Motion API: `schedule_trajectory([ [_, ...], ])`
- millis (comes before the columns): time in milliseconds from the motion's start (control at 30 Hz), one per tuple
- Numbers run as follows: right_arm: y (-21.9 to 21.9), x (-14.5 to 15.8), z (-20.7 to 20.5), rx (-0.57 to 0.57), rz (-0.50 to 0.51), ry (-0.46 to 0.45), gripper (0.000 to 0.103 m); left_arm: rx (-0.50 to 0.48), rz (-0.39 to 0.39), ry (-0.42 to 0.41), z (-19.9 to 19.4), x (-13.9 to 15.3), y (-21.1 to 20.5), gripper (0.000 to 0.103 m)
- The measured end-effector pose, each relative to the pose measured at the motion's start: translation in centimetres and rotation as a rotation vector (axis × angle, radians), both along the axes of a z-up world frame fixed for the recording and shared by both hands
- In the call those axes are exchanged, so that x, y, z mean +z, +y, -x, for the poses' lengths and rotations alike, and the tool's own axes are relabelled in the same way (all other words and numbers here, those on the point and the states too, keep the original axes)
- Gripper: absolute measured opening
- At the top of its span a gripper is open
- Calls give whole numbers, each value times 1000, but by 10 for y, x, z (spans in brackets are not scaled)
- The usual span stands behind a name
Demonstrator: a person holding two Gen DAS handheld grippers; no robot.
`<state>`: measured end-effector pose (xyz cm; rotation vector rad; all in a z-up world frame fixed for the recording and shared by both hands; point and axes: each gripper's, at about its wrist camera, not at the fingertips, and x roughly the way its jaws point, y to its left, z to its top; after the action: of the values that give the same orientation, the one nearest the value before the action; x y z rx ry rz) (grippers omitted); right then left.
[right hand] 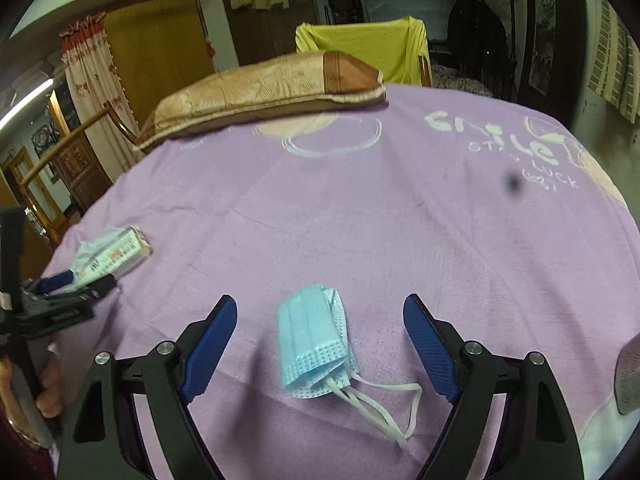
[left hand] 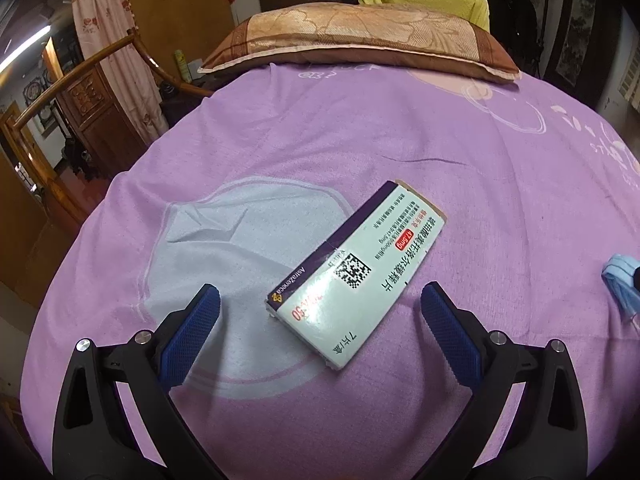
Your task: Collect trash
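Left gripper (left hand: pixel 320 300) was spread wide, low over the purple bedsheet (left hand: pixel 400 140); medicine box (left hand: pixel 356 272) lay flat on the sheet between the blue pads (left hand: pixel 192 344), touching neither. Right gripper (right hand: pixel 320 312) was likewise spread; folded blue face mask (right hand: pixel 312 344) lay between its fingers, white ear loops (right hand: pixel 384 408) trailing toward the camera, no contact. Brown pillow (left hand: pixel 360 40) lay at the far end of the sheet.

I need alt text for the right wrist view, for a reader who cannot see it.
A folded blue face mask lies on a purple bedsheet between the open right gripper fingers, untouched. At far left, the left gripper nears a medicine box; a pillow lies beyond.
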<state>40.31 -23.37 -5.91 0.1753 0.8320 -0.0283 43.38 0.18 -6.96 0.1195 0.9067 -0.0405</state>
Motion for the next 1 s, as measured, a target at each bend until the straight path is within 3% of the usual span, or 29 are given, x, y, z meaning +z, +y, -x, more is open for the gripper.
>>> schedule_trajectory([
  [233,-10,-22,-6,-11,-39,62,79,17,46,-18,-1,6,8,97],
  [300,-11,-21,-6,1,-34,56,62,14,47,-22,-1,7,8,97],
  [333,-11,-20,-6,11,-35,57,44,11,45,-27,-2,7,7,97],
  [367,-12,-19,-5,20,-50,60,34,9,44,-30,-1,7,7,97],
  [433,-21,-16,0,-7,-71,60,33,3,41,-38,-1,8,7,97],
  [533,-36,-10,15,-63,-24,63,35,-7,44,-47,-3,9,5,97],
  [733,-45,-19,35,-63,-6,81,38,-25,19,-48,-10,4,-2,97],
  [1000,-46,-21,31,-72,-11,69,58,-26,-8,-39,-22,-2,-7,97],
])
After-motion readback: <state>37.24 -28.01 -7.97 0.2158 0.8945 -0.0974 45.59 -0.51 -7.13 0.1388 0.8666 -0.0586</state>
